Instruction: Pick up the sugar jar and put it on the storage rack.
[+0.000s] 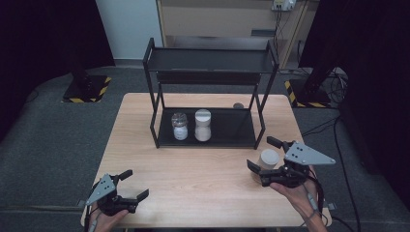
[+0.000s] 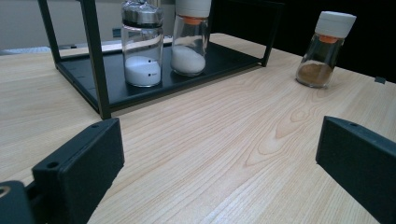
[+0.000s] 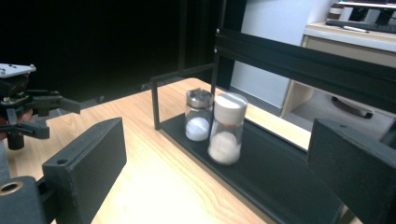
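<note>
On the wooden table (image 1: 193,169), right of the black rack (image 1: 209,126): a white-capped jar of brown spice (image 1: 267,160), upright between the spread, unclosed jaws of the right gripper (image 1: 265,155); left gripper (image 1: 131,185) near the front edge, jaws likewise parted, holding nothing.

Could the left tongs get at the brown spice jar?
Probably yes: the left tongs are open and bare table lies between them and the jar, though the right tongs sit close by it.

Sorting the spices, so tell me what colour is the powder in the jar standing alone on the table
Brown, under a white cap; the jar shows best in the left gripper view.
</note>
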A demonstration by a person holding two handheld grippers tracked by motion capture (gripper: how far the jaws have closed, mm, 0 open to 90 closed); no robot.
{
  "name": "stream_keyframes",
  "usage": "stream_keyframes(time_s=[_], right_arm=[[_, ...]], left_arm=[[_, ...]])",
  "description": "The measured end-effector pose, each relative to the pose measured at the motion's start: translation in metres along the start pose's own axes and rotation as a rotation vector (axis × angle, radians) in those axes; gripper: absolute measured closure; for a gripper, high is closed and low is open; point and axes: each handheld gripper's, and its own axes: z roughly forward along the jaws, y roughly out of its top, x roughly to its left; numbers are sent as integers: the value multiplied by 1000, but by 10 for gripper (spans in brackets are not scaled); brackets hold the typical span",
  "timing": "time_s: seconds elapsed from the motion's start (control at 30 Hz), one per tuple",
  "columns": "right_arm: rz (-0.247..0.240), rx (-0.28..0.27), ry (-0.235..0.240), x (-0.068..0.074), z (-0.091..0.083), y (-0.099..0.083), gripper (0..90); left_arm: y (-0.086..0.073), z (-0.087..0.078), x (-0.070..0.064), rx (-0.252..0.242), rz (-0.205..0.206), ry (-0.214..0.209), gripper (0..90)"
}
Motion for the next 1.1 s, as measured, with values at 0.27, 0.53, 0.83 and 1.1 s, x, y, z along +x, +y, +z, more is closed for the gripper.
stream_keyframes(time_s=[0.27, 0.53, 0.83, 1.1], right_arm=[[47, 15, -41, 1, -21, -26, 50], [80, 40, -69, 2, -31, -50, 51], [108, 77, -109, 2, -34, -74, 58], [128, 94, -123, 3, -35, -96, 50]], left_arm=[[0, 0, 0, -3, 3, 2, 0], [0, 0, -1, -3, 3, 4, 0], [0, -1, -1, -3, 4, 4, 0], [0, 0, -1, -5, 5, 5, 0]])
